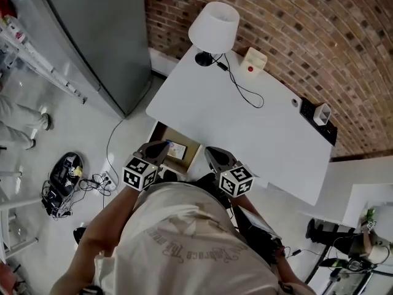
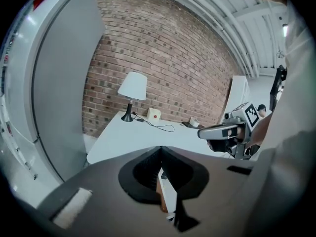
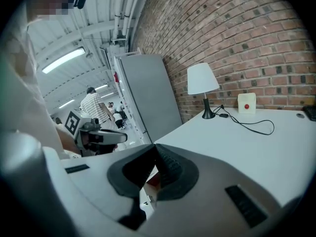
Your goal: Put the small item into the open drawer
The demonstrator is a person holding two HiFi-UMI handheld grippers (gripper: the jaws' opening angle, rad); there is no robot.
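The open drawer [image 1: 184, 160] juts from the front left of the white table [image 1: 245, 128], its wooden inside showing. A small flat dark item [image 1: 177, 149] lies in it. My left gripper [image 1: 163, 145] hovers over the drawer's left part with its jaws shut and nothing between them. My right gripper [image 1: 209, 151] hangs just right of the drawer at the table's front edge, jaws also shut and empty. In the left gripper view the left gripper [image 2: 160, 148] points at the table, with the right gripper [image 2: 220, 131] beside it. The right gripper view shows the right gripper [image 3: 155, 146] closed and the left gripper [image 3: 104, 137] at its left.
A white lamp [image 1: 214, 28] stands at the table's far left corner, with a cream box with a red button [image 1: 254, 60] and a black cable [image 1: 242, 88] beside it. A grey cabinet [image 1: 92, 35] is to the left. Cables and a bag [image 1: 64, 177] lie on the floor.
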